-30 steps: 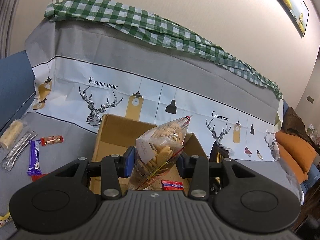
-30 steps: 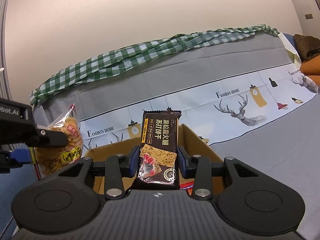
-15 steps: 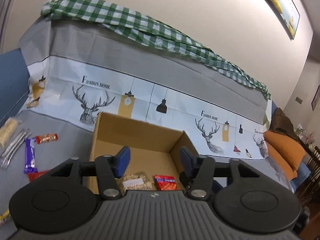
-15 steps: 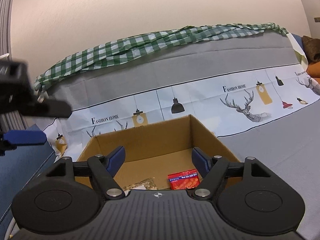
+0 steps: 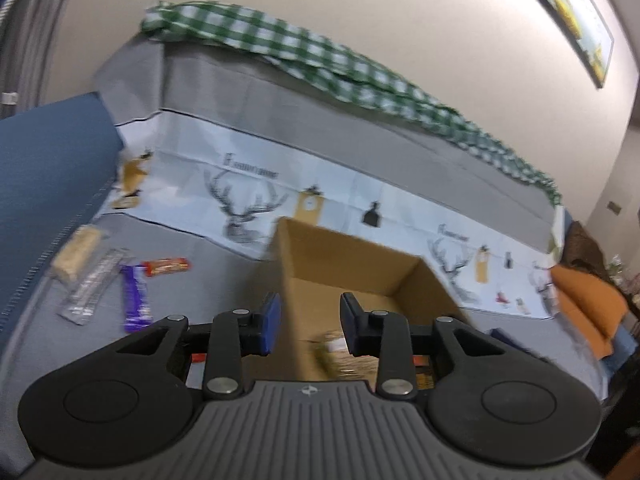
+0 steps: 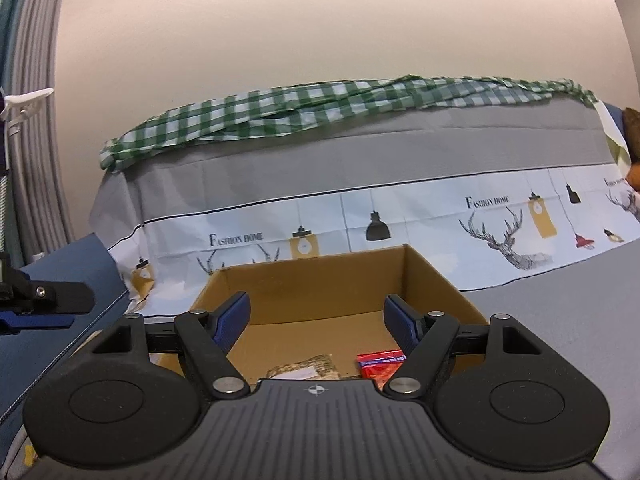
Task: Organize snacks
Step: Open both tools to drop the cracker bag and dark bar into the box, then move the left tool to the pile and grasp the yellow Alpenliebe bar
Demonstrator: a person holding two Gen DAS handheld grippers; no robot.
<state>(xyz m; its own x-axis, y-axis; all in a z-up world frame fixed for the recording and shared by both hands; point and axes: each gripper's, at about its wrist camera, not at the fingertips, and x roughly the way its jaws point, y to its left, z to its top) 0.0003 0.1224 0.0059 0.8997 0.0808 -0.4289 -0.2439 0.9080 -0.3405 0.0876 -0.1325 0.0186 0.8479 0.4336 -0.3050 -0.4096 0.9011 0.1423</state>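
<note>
Cardboard box [image 6: 320,280] on sofa seat [image 6: 560,320], packets [image 6: 380,362] inside it, loose snack bars [image 5: 136,300] left of box

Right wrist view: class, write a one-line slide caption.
Open right tool poised over cardboard box holding a red packet.

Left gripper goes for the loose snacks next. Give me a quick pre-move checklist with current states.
1. Left gripper empty: ok, nothing between the closing jaws.
2. Right gripper empty: ok, jaws wide apart.
3. Cardboard box upright, open: ok.
4. Snacks landed inside: ok, cookie bag and red packet lie on the floor.
5. Snacks left outside: ok, purple bar and orange bar lie beside the box.
6. Picture sharpness: not ok, left view blurred.
</note>
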